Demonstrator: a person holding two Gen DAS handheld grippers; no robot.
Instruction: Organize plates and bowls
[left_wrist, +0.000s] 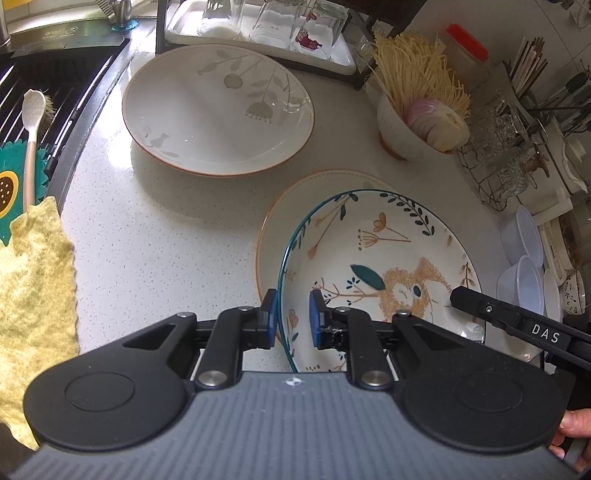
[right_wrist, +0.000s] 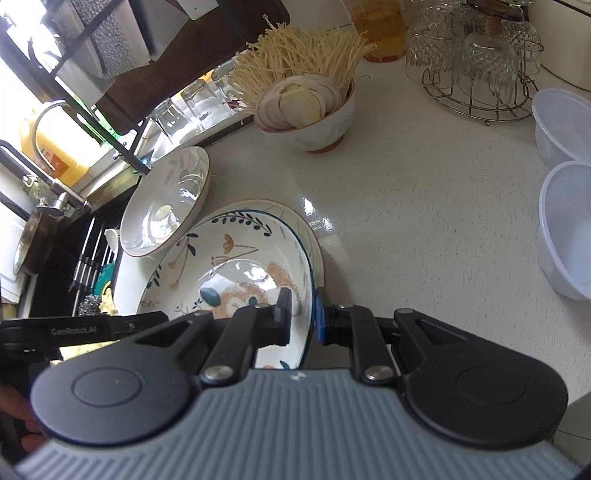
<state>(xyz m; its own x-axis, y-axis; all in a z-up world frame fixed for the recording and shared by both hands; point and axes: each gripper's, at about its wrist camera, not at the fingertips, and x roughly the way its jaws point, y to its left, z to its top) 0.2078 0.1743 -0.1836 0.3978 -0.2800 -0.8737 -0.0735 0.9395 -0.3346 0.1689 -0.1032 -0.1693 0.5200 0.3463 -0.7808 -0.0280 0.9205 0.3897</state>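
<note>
1. The step in hand looks like stacking: the blue-rimmed floral plate (left_wrist: 373, 266) is carried by both grippers over the orange-rimmed plate (left_wrist: 273, 221) that lies flat on the white speckled worktop (left_wrist: 166, 236), near its front edge.
2. The left gripper (left_wrist: 291, 317) has its jaws nearly together, blue pads pinching the floral plate's left rim, one pad inside and one outside.
3. The right gripper (right_wrist: 304, 314) is likewise closed to a narrow gap on the opposite rim of the same plate, so the plate hangs between the two tools.
4. Whether the floral plate already touches the plate beneath cannot be told; it overlaps it and appears slightly tilted.
5. Both grippers point steeply down toward the worktop, facing each other across the plate.
6. The next move probably calls for levelling the plate, settling it centred on the lower one, then letting go with both grippers together.
7. A second orange-rimmed plate with grey leaves (left_wrist: 218, 110) waits farther back, near the sink edge, beside a bowl of enoki mushrooms and sliced onion (left_wrist: 417, 122).
</note>
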